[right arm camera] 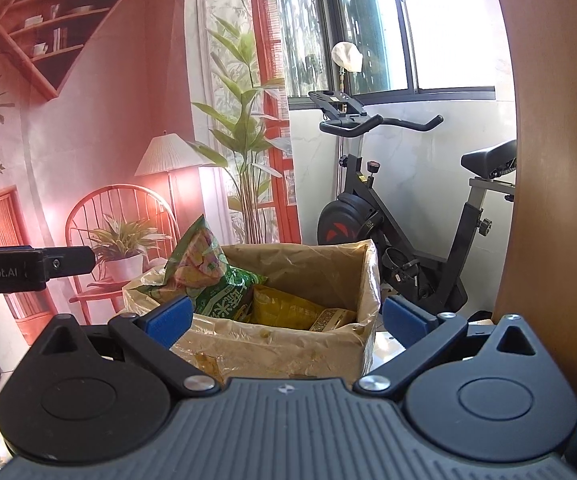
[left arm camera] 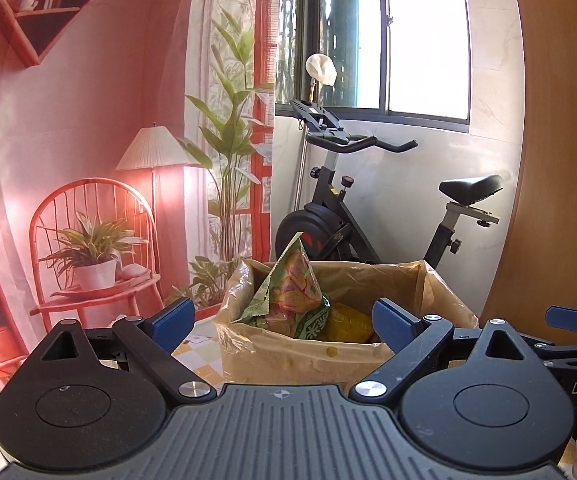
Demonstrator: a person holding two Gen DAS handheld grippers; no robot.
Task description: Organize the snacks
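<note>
Blue-padded jaws of both left gripper [left arm camera: 284, 322] and right gripper [right arm camera: 288, 316] gape wide, empty.

A home room: an exercise bike [left arm camera: 372, 216] by the window [left arm camera: 384, 36], a printed backdrop [left arm camera: 88, 140].

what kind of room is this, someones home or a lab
Most likely a room in someone's home, dressed up for recording. An exercise bike stands under a window, a printed backdrop of a cosy interior hangs beside it, and a lined cardboard box holds snack bags.
</note>
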